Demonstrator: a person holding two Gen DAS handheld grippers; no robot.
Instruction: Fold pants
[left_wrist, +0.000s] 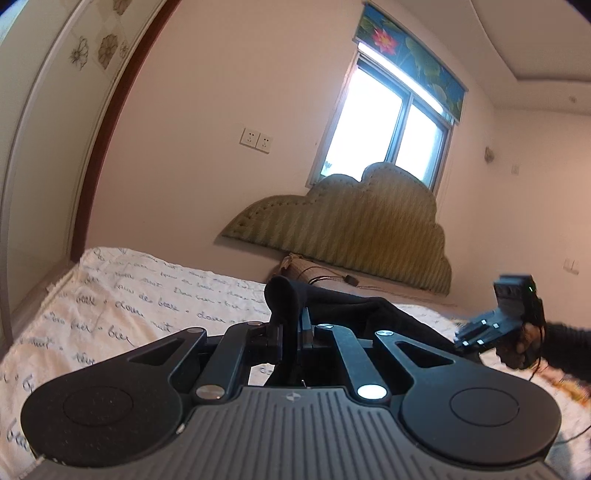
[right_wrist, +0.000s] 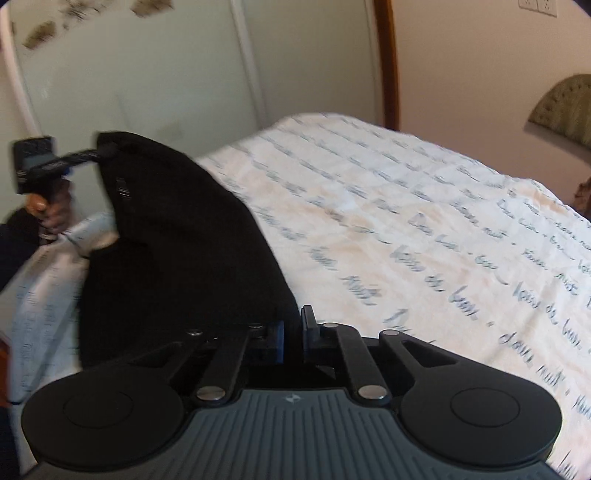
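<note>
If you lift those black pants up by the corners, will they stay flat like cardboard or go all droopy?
Probably droopy. The black pants already sag in a curve between the left gripper and the right gripper, so they look soft. A flap flops over the left gripper's fingers in its own view, too. They likely weigh little, since two small pinches hold them above the bedsheet.

Pants (right_wrist: 177, 236): black, soft fabric, lifted off the bed (right_wrist: 424, 221) at two pinched edges and stretched taut between them. Cloth hung in a broad dark sheet over the near bed edge, its lower part draped in loose folds.
</note>
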